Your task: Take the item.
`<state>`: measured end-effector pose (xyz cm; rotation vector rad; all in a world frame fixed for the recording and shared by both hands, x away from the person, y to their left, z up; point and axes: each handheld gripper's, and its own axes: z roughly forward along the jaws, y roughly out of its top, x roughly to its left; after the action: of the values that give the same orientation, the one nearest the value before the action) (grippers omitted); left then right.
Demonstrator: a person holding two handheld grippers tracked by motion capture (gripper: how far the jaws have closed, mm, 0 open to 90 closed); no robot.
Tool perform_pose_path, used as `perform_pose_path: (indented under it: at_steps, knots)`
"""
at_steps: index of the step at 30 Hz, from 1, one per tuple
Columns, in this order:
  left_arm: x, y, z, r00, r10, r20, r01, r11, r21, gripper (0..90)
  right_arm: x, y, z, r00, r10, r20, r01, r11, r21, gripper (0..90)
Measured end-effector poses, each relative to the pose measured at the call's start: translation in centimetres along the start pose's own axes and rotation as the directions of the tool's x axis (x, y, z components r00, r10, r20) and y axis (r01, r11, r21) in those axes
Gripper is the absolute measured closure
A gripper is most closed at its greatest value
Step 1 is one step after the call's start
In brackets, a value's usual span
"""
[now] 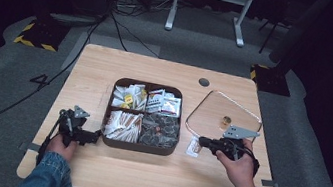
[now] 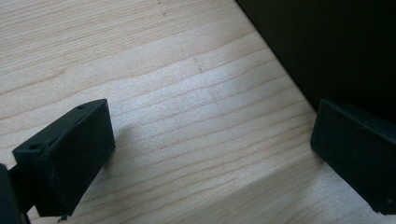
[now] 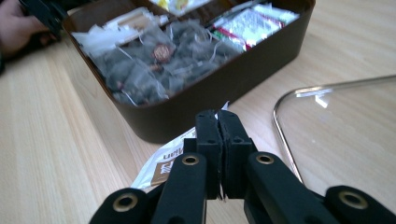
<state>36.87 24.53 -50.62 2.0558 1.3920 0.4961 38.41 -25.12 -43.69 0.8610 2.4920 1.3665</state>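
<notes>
Right hand-held gripper [image 3: 218, 116] clenched, jaws pressed together over a small sachet [image 3: 163, 163] lying flat on the worktop [image 3: 56, 154]; jaw tips sit over its edge, so whether it's actually pinched can't be told. Sachet is just beside the front wall of the brown box [image 3: 224, 88], between box and the clear lid [image 3: 336, 140]. Judged step: picking the loose sachet up to put it in the box. Next move needs a real pinch on the sachet edge, then a lift over the box wall into the matching compartment. Left hand-held gripper [image 2: 210, 154] released, jaws wide apart, nothing between them, low over the worktop right beside the box's left wall [image 2: 327, 46]. Box has four compartments full of tea bags and sachets. Print on the loose sachet is brown, too blurred to read; same for the packets in the box.
</notes>
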Motion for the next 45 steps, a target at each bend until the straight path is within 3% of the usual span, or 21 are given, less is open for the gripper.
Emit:
perform_pose_path:
  at_steps: [14,22,34,38,45]
  knots:
    - [0.0,0.0,0.0,1.0,0.002,0.002,-0.002,1.0,0.0,0.0,-0.3,-2.3,1.0,0.9994,0.02,0.029,-0.022,0.996,0.082,89.0]
    - [0.0,0.0,0.0,1.0,0.002,0.001,-0.002,1.0,0.0,0.0,-0.6,-3.5,1.4,0.9981,0.059,0.018,-0.061,0.991,0.116,88.9]
    - [0.0,0.0,0.0,1.0,0.002,0.001,-0.002,1.0,0.0,0.0,-0.9,-4.6,1.8,0.9971,0.073,0.022,-0.075,0.984,0.162,86.9]
    - [0.0,0.0,0.0,1.0,0.002,0.001,-0.002,1.0,0.0,0.0,-0.9,-4.9,2.1,0.9981,0.042,0.046,-0.05,0.979,0.199,79.4]
    - [0.0,0.0,0.0,1.0,0.002,0.001,-0.002,1.0,0.0,0.0,-1.1,-5.1,2.0,0.9974,0.011,0.072,-0.024,0.982,0.186,64.8]
